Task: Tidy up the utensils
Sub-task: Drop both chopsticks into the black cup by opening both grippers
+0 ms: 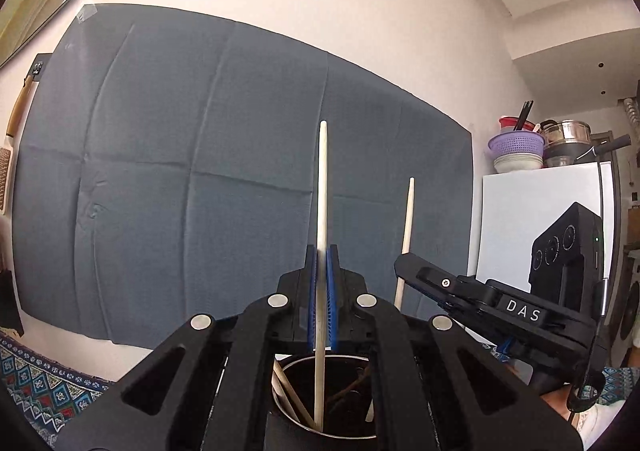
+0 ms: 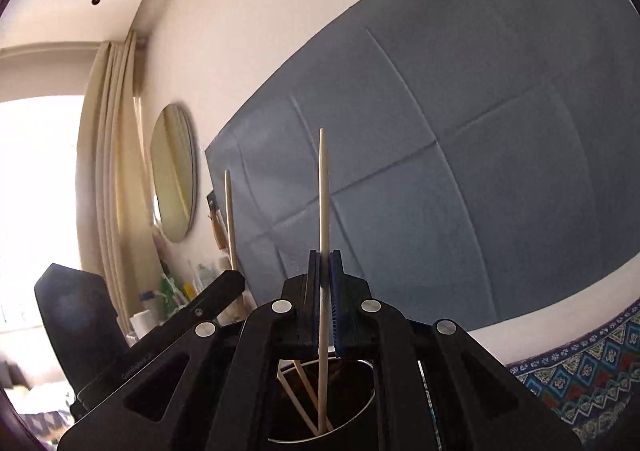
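Observation:
My left gripper (image 1: 322, 251) is shut on a pale wooden chopstick (image 1: 322, 187) that stands upright, its lower end inside a round metal utensil cup (image 1: 288, 417). My right gripper (image 2: 325, 255) is shut on a second pale chopstick (image 2: 323, 195), also upright with its lower end in the same cup (image 2: 360, 421). The cup holds other wooden sticks. The right gripper (image 1: 404, 265) and its chopstick (image 1: 408, 219) show in the left wrist view; the left gripper (image 2: 236, 281) and its chopstick (image 2: 229, 219) show in the right wrist view.
A blue-grey cloth (image 1: 200, 171) hangs on the wall behind. A patterned blue table cover (image 2: 580, 367) lies below. A white fridge (image 1: 532, 219) with bowls and pots on top stands at the right. A round mirror (image 2: 174, 171) and curtain are at the left.

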{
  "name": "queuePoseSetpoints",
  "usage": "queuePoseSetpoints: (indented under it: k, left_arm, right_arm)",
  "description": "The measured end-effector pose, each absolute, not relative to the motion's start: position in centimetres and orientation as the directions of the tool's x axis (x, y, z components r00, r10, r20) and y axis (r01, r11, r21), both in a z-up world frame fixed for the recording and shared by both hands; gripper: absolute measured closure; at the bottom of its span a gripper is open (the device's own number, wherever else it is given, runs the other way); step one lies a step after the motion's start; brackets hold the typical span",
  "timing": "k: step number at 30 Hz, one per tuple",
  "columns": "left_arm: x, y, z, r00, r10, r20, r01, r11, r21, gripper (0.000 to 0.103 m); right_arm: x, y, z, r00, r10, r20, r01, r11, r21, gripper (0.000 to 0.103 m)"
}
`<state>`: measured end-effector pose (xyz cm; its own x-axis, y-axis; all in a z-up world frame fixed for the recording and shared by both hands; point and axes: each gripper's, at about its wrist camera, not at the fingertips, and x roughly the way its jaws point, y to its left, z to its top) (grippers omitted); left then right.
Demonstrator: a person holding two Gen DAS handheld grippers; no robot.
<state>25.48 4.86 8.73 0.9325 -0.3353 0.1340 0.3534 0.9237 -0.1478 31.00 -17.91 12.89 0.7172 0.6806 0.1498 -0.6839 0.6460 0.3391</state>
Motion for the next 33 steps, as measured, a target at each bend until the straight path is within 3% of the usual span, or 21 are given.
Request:
queuePoseSetpoints:
  k: [13, 15, 17, 18, 19, 21, 26, 28, 33]
  left_arm:
    - [25.8, 5.1, 6.9, 0.938, -0.341, 0.066, 0.347, 0.917, -0.195, 0.095]
    - [26.0, 5.0, 6.7, 0.938, -0.346, 0.028, 0.344, 0.919, -0.19, 0.085]
    - [25.9, 5.0, 6.5, 0.941, -0.339, 0.023, 0.337, 0.924, -0.182, 0.076]
    - [25.9, 4.9, 6.5, 0.942, -0.335, 0.017, 0.333, 0.927, -0.172, 0.067]
    - [25.8, 4.9, 6.5, 0.944, -0.33, 0.014, 0.328, 0.931, -0.162, 0.062]
    - [25.6, 4.8, 6.7, 0.948, -0.318, 0.019, 0.317, 0.937, -0.148, 0.034]
    - [24.9, 5.4, 8.7, 0.952, -0.306, 0.024, 0.305, 0.938, -0.167, 0.008]
    - [24.3, 5.7, 10.0, 0.96, -0.279, 0.023, 0.279, 0.945, -0.17, 0.005]
    - [23.1, 5.4, 12.6, 0.979, -0.202, -0.03, 0.197, 0.973, -0.121, 0.005]
  right_arm:
    - [32.0, -18.2, 11.8, 0.737, 0.673, 0.07, -0.649, 0.673, 0.354, 0.094]
    - [31.9, -18.3, 11.9, 0.75, 0.657, 0.07, -0.636, 0.688, 0.349, 0.093]
    - [31.8, -18.5, 12.0, 0.755, 0.653, 0.063, -0.63, 0.695, 0.347, 0.076]
    - [31.7, -18.5, 12.0, 0.755, 0.653, 0.062, -0.63, 0.696, 0.346, 0.06]
    - [31.6, -18.6, 12.1, 0.76, 0.646, 0.066, -0.626, 0.702, 0.34, 0.058]
    - [31.4, -18.6, 12.2, 0.772, 0.633, 0.067, -0.616, 0.717, 0.326, 0.054]
    - [30.7, -19.1, 12.9, 0.795, 0.603, 0.072, -0.591, 0.742, 0.316, 0.028]
    - [30.3, -19.4, 13.5, 0.8, 0.594, 0.081, -0.587, 0.749, 0.307, 0.016]
    - [28.9, -19.8, 15.4, 0.811, 0.578, 0.088, -0.575, 0.76, 0.304, 0.013]
